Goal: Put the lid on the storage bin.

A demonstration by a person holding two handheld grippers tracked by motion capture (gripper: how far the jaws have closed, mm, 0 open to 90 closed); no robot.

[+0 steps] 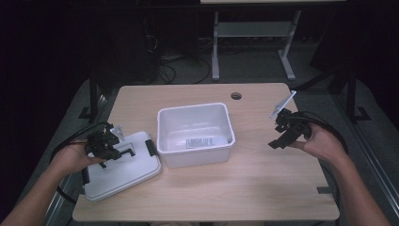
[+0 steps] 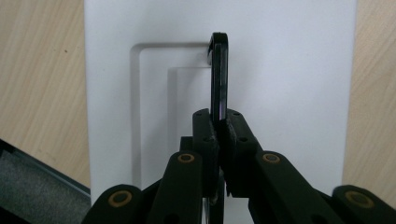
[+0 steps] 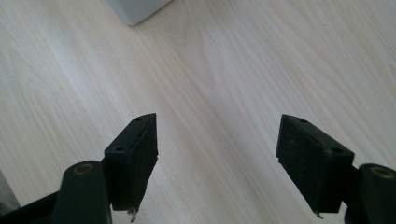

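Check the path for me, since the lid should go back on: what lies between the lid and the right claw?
The white bin, then bare tabletop up to the right claw, per the high view.

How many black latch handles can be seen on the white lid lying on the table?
2. One black latch handle stands upright on the flat white plastic lid, pinched by the left gripper. The other sits at the lid's edge nearest the white plastic bin.

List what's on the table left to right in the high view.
Left gripper, shut on the lid's black handle → white lid → open white bin → right gripper, jaws open above bare table.
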